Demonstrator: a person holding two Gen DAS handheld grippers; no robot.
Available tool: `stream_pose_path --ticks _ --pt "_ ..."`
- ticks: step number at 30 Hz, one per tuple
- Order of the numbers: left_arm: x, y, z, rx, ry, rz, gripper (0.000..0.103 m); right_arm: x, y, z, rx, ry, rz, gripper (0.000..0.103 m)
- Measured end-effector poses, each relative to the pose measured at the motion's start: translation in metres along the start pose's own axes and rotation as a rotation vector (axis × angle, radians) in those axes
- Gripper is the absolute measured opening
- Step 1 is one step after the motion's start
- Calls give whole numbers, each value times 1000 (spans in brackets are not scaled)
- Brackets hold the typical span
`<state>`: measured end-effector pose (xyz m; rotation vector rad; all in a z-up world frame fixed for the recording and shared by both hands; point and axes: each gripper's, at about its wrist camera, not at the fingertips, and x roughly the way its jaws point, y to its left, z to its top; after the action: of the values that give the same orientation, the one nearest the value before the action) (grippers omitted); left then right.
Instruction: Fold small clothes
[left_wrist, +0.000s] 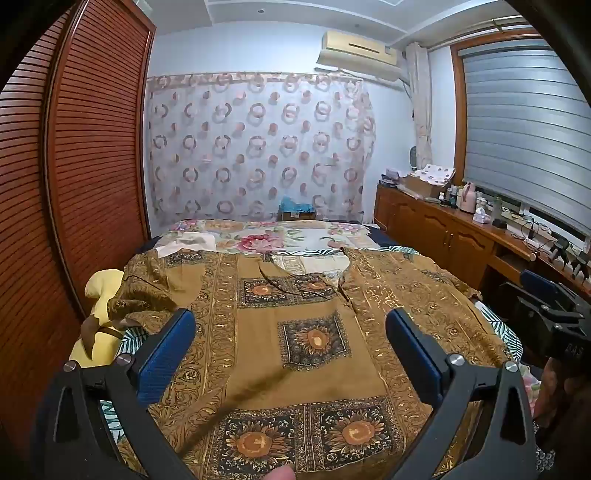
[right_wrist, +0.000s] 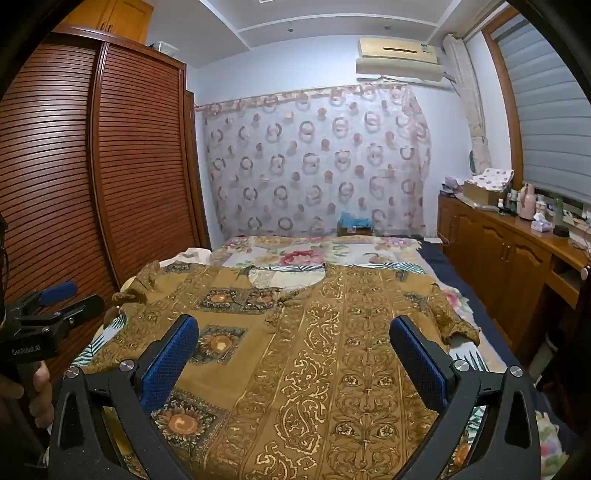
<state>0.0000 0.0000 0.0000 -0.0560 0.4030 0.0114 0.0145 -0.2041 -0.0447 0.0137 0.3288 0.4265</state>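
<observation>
Mustard-brown patterned blouse (left_wrist: 306, 332) lies spread flat on the floral bed (left_wrist: 280, 236), filling the lower middle of both views, neckline toward the curtain (left_wrist: 258, 147). Left tool (left_wrist: 291, 332) hangs over it with its blue pads spread wide, pinching nothing. Right tool (right_wrist: 295, 343) likewise gapes empty above the cloth. Wardrobe (right_wrist: 110, 166) stands at frame left.

One shirt (left_wrist: 295, 332), two grippers (left_wrist: 291, 347)
</observation>
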Motion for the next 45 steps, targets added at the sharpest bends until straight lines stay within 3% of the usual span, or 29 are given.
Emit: stream_pose_path --ticks 45 --pt "0 -1 2 10 -14 2 103 -4 2 1 -4 -1 -7 103"
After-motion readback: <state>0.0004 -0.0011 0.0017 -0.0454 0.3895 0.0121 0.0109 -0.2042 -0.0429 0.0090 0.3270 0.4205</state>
